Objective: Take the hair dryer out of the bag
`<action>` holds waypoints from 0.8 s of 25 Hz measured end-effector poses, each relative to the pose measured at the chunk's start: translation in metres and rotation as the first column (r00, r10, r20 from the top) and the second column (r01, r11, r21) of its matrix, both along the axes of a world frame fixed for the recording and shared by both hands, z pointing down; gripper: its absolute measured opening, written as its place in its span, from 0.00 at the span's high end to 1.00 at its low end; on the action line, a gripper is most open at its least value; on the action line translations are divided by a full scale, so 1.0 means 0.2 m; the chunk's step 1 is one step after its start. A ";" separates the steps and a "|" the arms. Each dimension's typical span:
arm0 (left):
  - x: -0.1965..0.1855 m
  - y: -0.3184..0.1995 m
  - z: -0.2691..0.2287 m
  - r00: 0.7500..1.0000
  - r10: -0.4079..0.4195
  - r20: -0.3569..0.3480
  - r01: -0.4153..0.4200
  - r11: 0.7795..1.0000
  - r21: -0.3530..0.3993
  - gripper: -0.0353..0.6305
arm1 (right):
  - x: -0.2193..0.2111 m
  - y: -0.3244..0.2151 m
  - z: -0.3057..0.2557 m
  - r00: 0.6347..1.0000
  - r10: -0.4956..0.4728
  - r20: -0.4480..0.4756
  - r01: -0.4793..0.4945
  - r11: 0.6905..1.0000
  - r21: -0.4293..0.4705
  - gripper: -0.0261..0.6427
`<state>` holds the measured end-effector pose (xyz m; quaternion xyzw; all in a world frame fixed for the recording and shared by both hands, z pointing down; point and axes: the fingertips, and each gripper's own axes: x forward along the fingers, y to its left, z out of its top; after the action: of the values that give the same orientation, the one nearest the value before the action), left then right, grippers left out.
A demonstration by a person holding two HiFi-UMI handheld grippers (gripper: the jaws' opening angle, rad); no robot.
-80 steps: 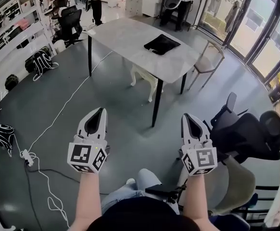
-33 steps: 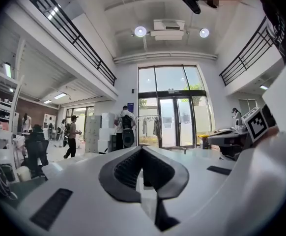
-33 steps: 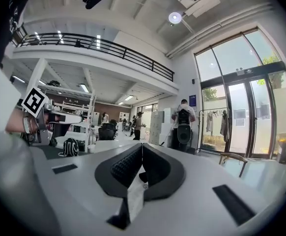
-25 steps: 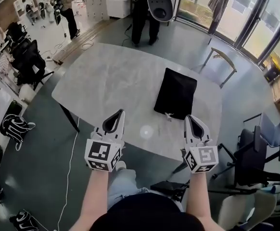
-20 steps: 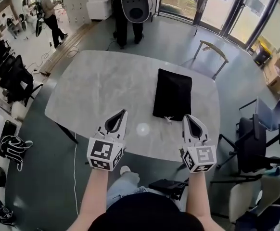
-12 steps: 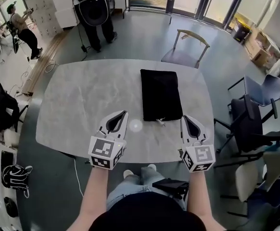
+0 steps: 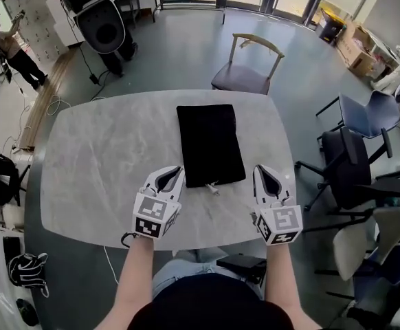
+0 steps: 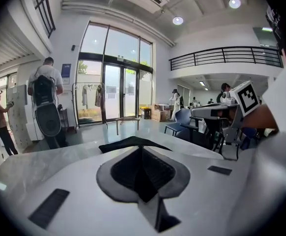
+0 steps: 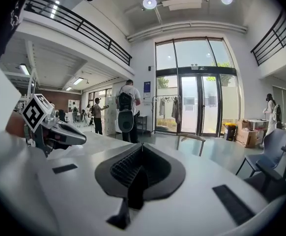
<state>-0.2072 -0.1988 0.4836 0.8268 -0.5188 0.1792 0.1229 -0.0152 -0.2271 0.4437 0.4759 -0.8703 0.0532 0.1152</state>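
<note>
My left tool [image 7: 172, 173] and right tool [image 7: 262, 172], both closed and empty, flank the near end of the bag [image 7: 209, 141] lying on the bench [image 7: 97, 163].

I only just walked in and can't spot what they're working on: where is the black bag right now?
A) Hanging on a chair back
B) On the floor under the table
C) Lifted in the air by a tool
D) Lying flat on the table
D: the black bag lies flat on the pale marbled table, out in front of the person.
</note>
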 end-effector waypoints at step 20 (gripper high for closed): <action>0.24 0.06 0.81 0.763 0.563 0.318 -0.418 0.804 -0.422 0.79 | 0.40 0.49 0.45 0.904 0.424 -0.054 -0.424 0.875 -0.234 0.92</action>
<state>-0.1595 -0.1863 0.6457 0.8421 -0.2574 0.4656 0.0887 0.0649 -0.1295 0.5339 0.6375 -0.7319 0.1816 0.1578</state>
